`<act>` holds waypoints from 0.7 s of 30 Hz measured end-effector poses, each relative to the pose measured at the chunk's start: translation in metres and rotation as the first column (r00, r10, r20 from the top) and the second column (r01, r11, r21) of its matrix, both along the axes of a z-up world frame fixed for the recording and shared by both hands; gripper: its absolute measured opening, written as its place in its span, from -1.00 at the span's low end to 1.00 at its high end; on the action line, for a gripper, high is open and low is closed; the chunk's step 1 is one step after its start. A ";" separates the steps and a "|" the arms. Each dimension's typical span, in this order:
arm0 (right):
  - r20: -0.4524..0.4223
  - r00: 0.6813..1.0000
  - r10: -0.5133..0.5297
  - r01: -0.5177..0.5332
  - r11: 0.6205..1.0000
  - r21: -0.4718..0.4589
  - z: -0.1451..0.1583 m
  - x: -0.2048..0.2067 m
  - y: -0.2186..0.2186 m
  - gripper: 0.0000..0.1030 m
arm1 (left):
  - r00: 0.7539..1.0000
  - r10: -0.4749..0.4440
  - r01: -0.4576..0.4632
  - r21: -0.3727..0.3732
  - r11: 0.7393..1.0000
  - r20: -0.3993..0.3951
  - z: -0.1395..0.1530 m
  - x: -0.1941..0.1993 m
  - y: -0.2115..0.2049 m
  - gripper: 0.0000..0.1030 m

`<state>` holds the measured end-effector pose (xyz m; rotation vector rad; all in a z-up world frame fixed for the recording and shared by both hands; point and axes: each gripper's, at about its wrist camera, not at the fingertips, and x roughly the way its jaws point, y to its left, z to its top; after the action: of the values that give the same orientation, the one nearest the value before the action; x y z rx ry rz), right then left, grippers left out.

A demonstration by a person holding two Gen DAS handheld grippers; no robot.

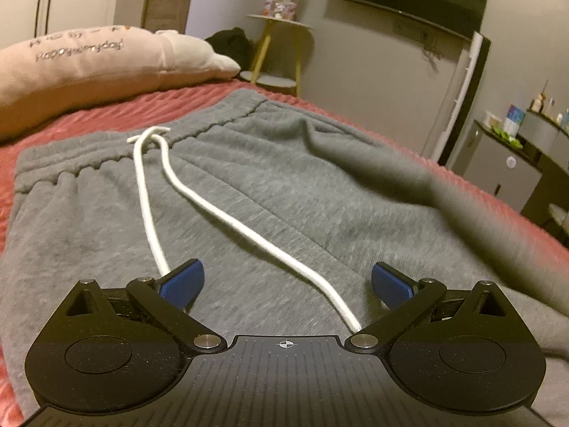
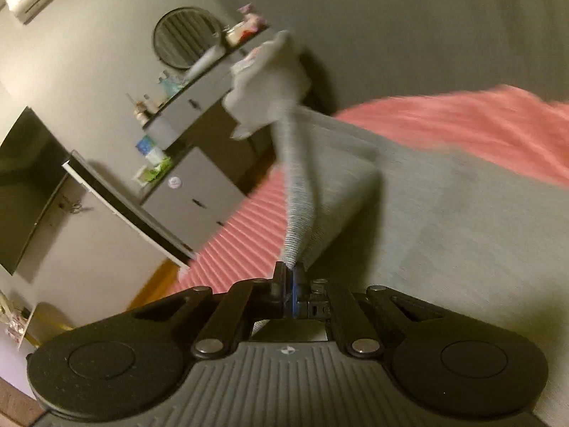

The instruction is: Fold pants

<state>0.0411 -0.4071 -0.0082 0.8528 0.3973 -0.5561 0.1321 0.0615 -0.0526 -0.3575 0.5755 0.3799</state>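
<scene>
Left wrist view looks along a pair of grey fleece sweatpants [image 1: 284,185] spread flat on a bed with a ribbed red-pink cover [image 1: 106,117]. Their elastic waistband [image 1: 142,142] lies at the far end, towards a pale pink pillow with stitched lettering [image 1: 89,64], so the long axis runs from there back under the camera. A white drawstring cord [image 1: 199,199] trails from the waistband in two strands towards the left gripper [image 1: 286,284], one passing between its blue pads [image 1: 185,281]. Those jaws stand wide apart above the cloth, gripping nothing. On the right, a blurred fold of the pants rises off the bed.

Right wrist view, tilted and smeared, shows what the other cannot: the right gripper [image 2: 292,277] has its jaws closed tight on a ribbed grey cuff [image 2: 298,213], pulling that leg up into a taut ridge. Beyond it, the red cover and a grey drawer cabinet [image 2: 199,192] appear.
</scene>
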 end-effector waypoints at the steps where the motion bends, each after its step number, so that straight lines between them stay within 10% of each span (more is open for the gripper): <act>1: -0.033 0.999 -0.022 0.022 1.000 -0.004 -0.012 -0.022 0.007 -0.96 | 1.000 0.011 -0.010 -0.029 1.000 0.009 0.001 -0.004 0.003 1.00; 6: -0.097 0.993 -0.073 0.083 0.991 0.109 -0.048 -0.051 -0.025 -0.89 | 1.000 0.010 -0.010 -0.093 0.996 0.000 0.007 -0.012 0.009 1.00; 11: -0.011 0.998 -0.069 0.069 0.990 0.119 -0.046 -0.041 -0.036 0.31 | 1.000 -0.001 -0.001 -0.117 0.993 -0.019 0.011 -0.011 0.009 1.00; 14: -0.013 0.998 -0.067 0.068 0.986 0.149 -0.065 -0.028 -0.039 0.00 | 0.999 -0.044 0.040 -0.191 0.981 -0.021 0.021 -0.005 0.013 1.00; 17: 0.078 0.995 -0.061 0.043 0.977 0.206 -0.070 -0.025 -0.049 -0.79 | 0.994 -0.111 0.111 -0.260 0.959 0.018 0.039 0.012 0.017 1.00; 21: 0.126 0.991 -0.043 0.011 0.970 0.244 -0.077 -0.018 -0.058 -0.83 | 0.981 -0.188 0.195 -0.224 0.955 0.055 0.062 0.057 0.016 1.00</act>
<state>0.0231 -0.4646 -0.0852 1.1260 0.3386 -0.4798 0.1891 0.0771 0.0099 -0.5233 0.6175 0.1201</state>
